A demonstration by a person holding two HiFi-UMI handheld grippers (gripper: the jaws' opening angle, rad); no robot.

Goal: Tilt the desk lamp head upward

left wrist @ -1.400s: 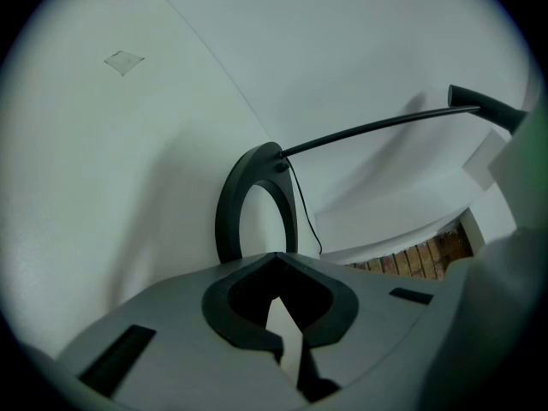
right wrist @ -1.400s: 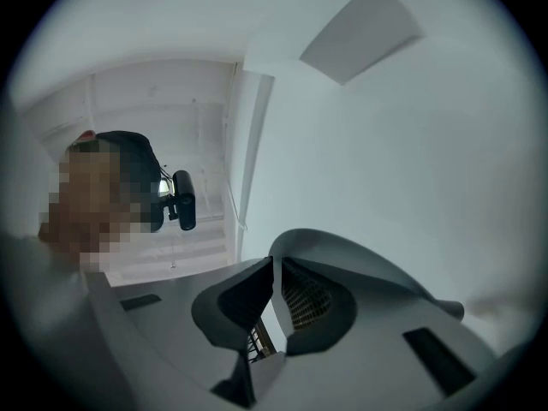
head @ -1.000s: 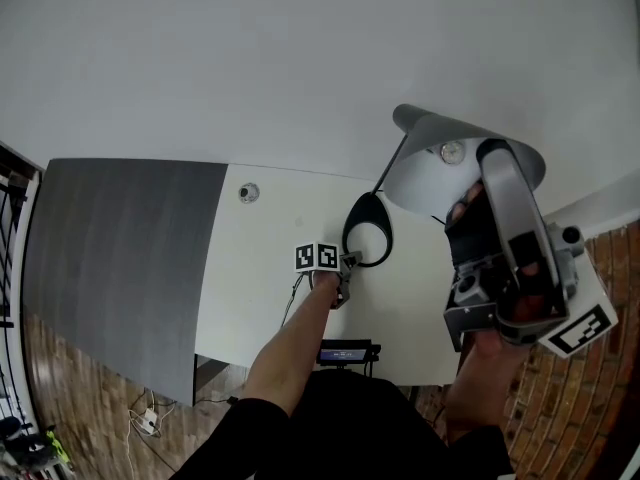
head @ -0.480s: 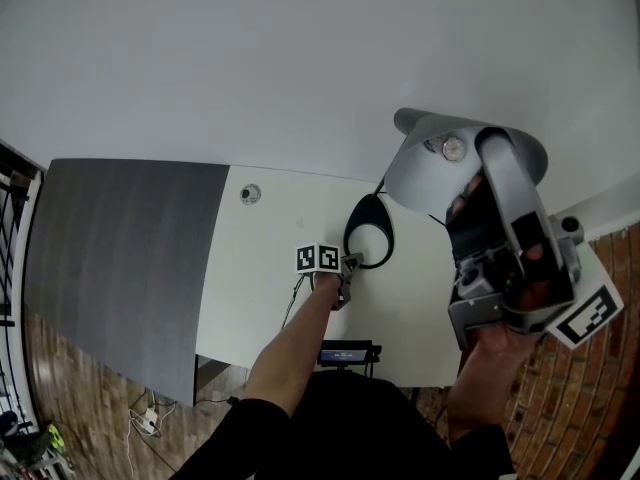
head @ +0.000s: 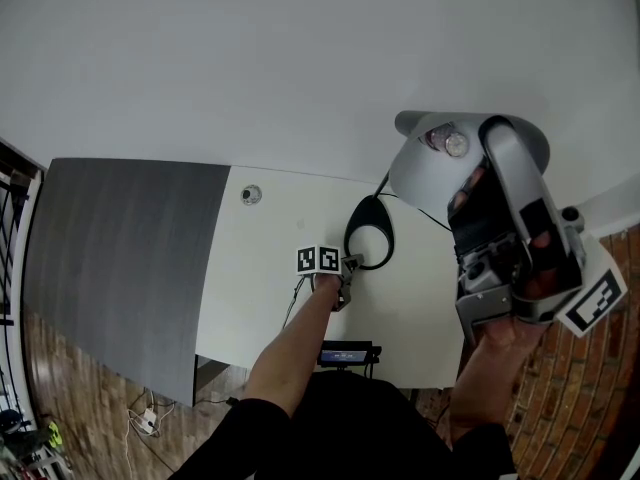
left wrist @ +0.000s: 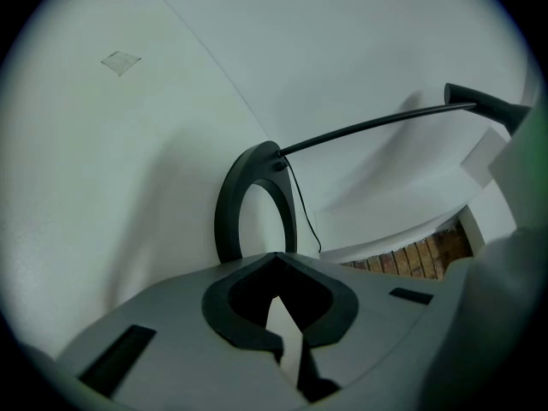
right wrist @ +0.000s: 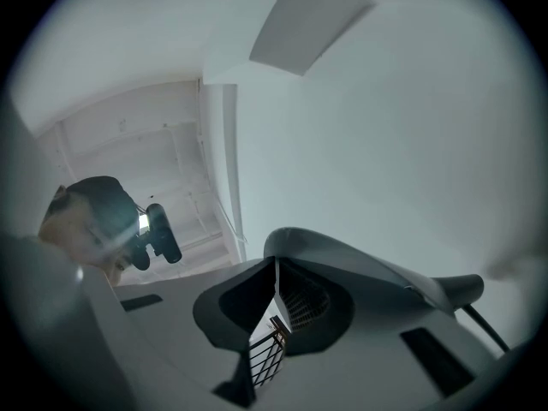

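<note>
Plainly the lamp head (head: 420, 176), pinched by the right gripper (right wrist: 275, 305), opens upward.

Lamp head (head: 422, 180) smooth matt grey; desk (head: 260, 308) smooth white; base ring (head: 368, 204) matt black

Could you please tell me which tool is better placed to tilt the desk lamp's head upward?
Right. The right tool is shut on the rim of the grey cone-shaped lamp head. The left tool sits low by the black ring-shaped lamp base.
</note>
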